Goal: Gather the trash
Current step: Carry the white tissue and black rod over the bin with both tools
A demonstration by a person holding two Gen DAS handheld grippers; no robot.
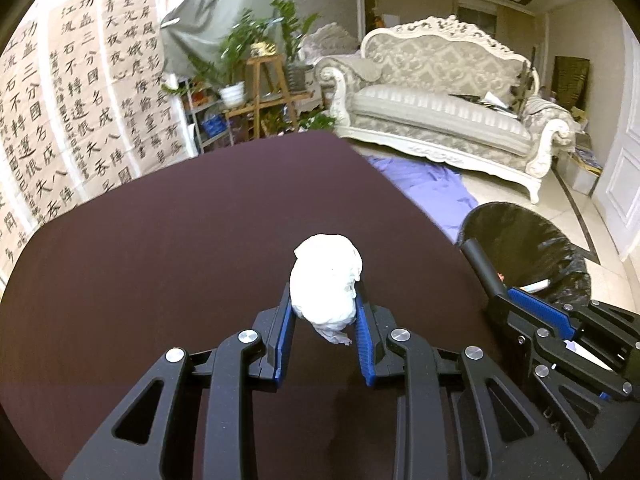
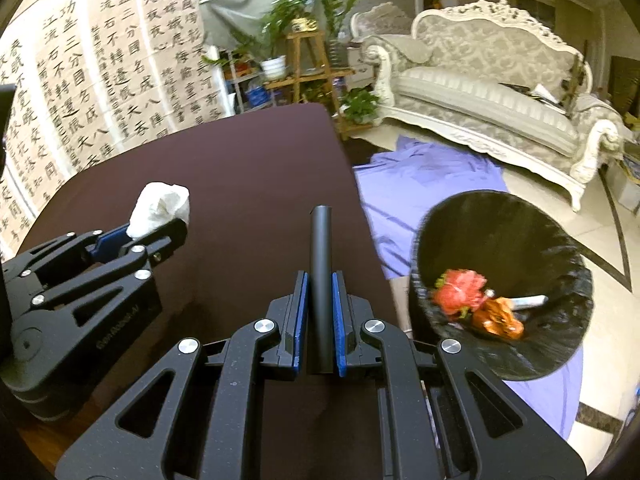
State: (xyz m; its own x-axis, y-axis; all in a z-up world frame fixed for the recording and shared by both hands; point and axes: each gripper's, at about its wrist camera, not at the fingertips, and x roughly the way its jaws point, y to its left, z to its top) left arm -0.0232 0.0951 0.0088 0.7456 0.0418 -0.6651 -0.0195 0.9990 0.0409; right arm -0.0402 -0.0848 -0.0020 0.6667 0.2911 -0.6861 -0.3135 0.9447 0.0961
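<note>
— What was held by the left tool [image 1: 324, 304]?

— A crumpled white tissue wad [image 1: 326, 278] was clamped between its blue pads [image 1: 285, 320], the jaws being drawn in only as far as the wad allowed. The wad was carried above the dark bench [image 1: 160, 260], and a twisted tail of paper was seen hanging below the pads. From the right wrist view the same wad [image 2: 160, 208] was seen pinched at the tip of the left tool [image 2: 160, 232], well to the left over the bench [image 2: 240, 184].

— And the right tool [image 2: 321, 296]?

— It was closed on a slim black tube [image 2: 321, 280], which was gripped along its lower part, its free end pointing forward over the bench, near the bench's right edge.

— Where was the trash bin [image 2: 500, 240] placed?

— It was set on the floor just beside the bench's right edge, lined with a black bag. A red wrapper [image 2: 458, 290], an orange wrapper [image 2: 498, 318] and a small white item [image 2: 530, 301] were seen lying inside. A purple cloth [image 2: 424, 176] was spread on the floor behind and under the bin, with a pale sofa [image 2: 492, 92] further back.
</note>
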